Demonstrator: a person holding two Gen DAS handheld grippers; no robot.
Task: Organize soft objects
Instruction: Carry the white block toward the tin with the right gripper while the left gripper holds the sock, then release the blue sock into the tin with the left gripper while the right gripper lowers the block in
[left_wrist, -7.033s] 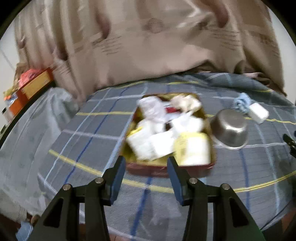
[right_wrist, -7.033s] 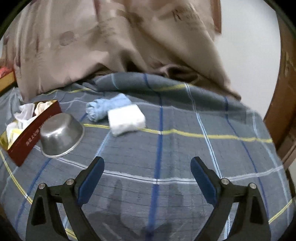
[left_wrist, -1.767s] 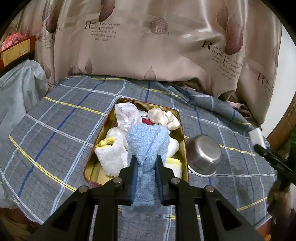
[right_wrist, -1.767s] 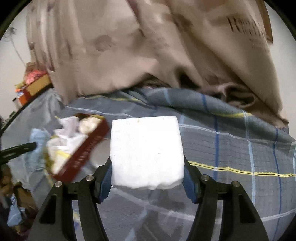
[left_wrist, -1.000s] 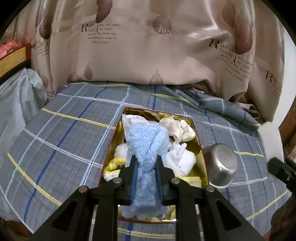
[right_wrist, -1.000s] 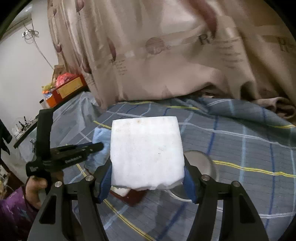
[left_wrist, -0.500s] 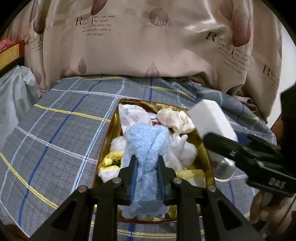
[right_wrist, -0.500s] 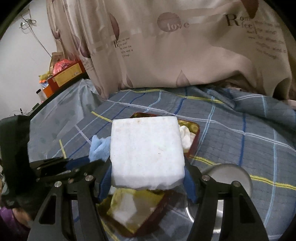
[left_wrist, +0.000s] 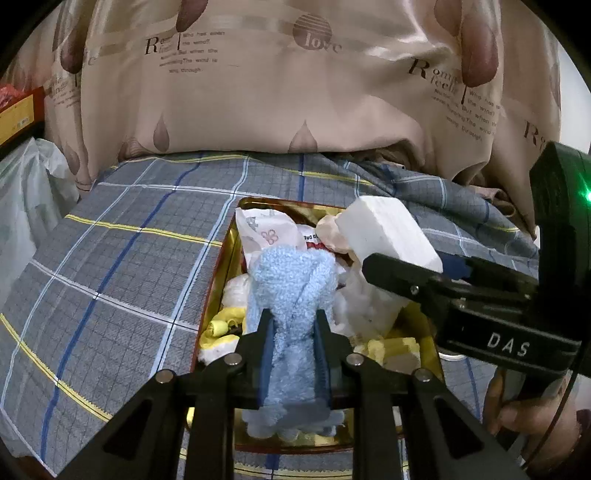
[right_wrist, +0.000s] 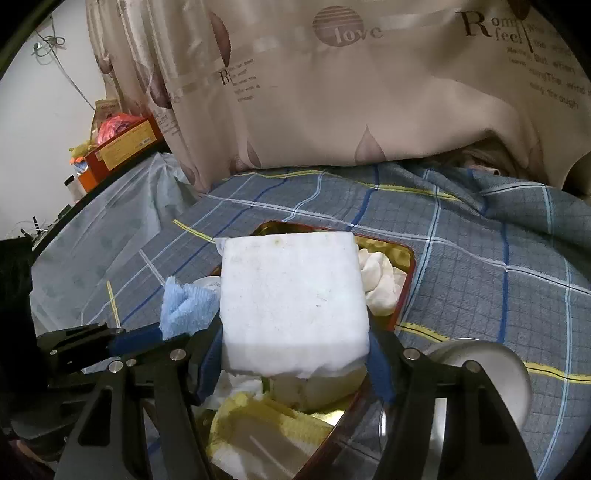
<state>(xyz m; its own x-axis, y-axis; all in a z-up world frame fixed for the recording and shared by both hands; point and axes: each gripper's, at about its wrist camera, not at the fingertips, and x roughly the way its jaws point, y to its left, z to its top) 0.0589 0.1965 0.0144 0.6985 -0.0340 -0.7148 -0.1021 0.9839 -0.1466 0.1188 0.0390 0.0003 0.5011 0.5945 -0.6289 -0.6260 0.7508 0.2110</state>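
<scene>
Left tongs (left_wrist: 293, 332): clamped narrowly on the blue towel (left_wrist: 291, 295); the figure suggests the grip has eased slightly, yet the pads press on the cloth at both sides.
Right tongs (right_wrist: 295, 354): set at a middling width, holding the white sponge block (right_wrist: 291, 302) by its 2 side faces.
Blue towel: a rolled terry piece, upright between the left pads, its lower end hanging below them; it hangs over the near half of the tin.
White sponge block: carried above the tin, toward its right and far part as the left wrist view shows it; in the right wrist view it covers most of the tin's middle.
Tin (left_wrist: 212, 291): a gold-lined rectangular box with a red outer wall, already crowded with white, cream and yellow soft pieces and a printed packet (left_wrist: 266, 232).
Steel bowl (right_wrist: 491, 376): just beside the tin's right wall, on the cloth.
Support: a blue-grey plaid cloth (left_wrist: 122, 258); whether a bed or a desk lies beneath cannot be told.
Background: a beige printed curtain (left_wrist: 277, 85).
Step in hand: judged to be delivery, both soft items poised over the tin and neither yet released.
Next move: probably calls for lowering each item onto a free patch, then opening the pads without the 2 tools colliding.
</scene>
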